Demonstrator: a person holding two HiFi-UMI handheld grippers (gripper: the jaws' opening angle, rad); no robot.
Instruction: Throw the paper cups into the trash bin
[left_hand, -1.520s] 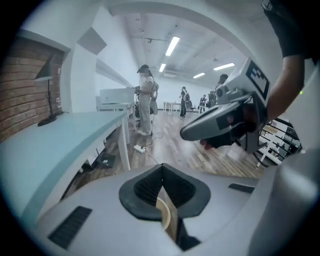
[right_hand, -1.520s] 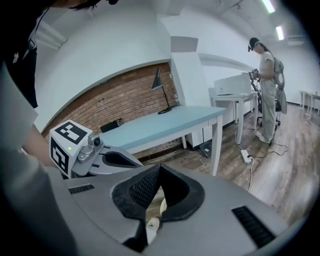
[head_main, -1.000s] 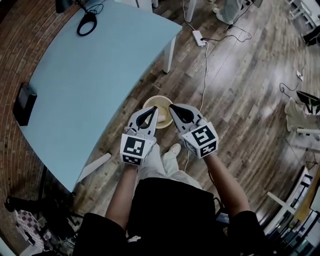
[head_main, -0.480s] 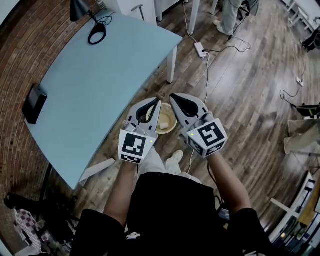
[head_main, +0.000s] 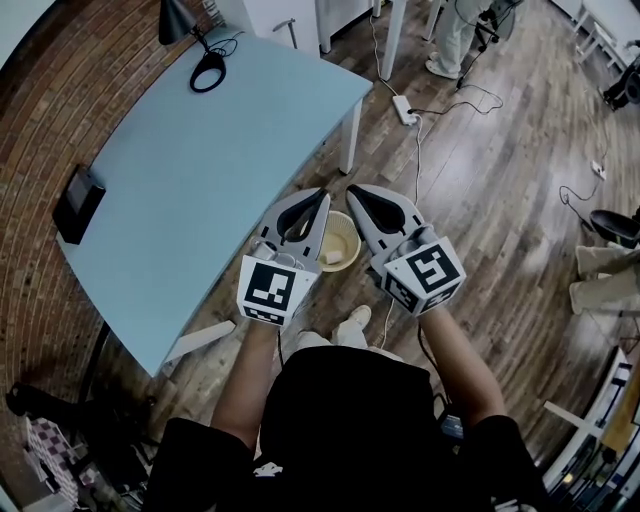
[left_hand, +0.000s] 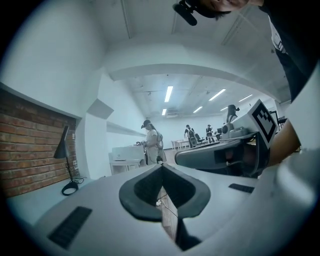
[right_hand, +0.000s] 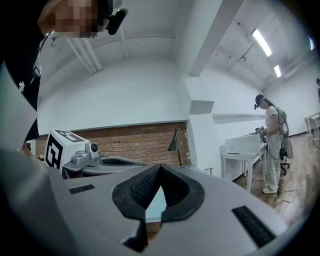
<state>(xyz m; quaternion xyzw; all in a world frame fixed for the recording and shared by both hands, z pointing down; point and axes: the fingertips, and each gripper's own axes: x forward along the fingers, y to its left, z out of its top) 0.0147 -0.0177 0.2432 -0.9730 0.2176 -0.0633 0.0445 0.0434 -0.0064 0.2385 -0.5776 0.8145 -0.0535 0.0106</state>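
In the head view, a round tan trash bin (head_main: 338, 238) stands on the wooden floor by the table's corner. A pale object lies inside it against the near wall; I cannot tell what it is. My left gripper (head_main: 322, 193) and right gripper (head_main: 350, 190) are held side by side above the bin, tips pointing away from me. Both are shut with nothing between the jaws. In the left gripper view the left gripper (left_hand: 161, 165) has its pads together, and the right gripper (right_hand: 160, 166) looks the same in its own view. No cup is in view outside the bin.
A light blue table (head_main: 200, 170) fills the left, with a black lamp (head_main: 190, 30) and a black box (head_main: 78, 205) on it. A white power strip (head_main: 405, 108) and cables lie on the floor beyond the bin. Another person's legs (head_main: 450, 40) stand at the top.
The bin was beyond the gripper tips and now shows lower, between the two gripper bodies. Both grippers sit a little higher in the picture. Their jaws stayed shut.
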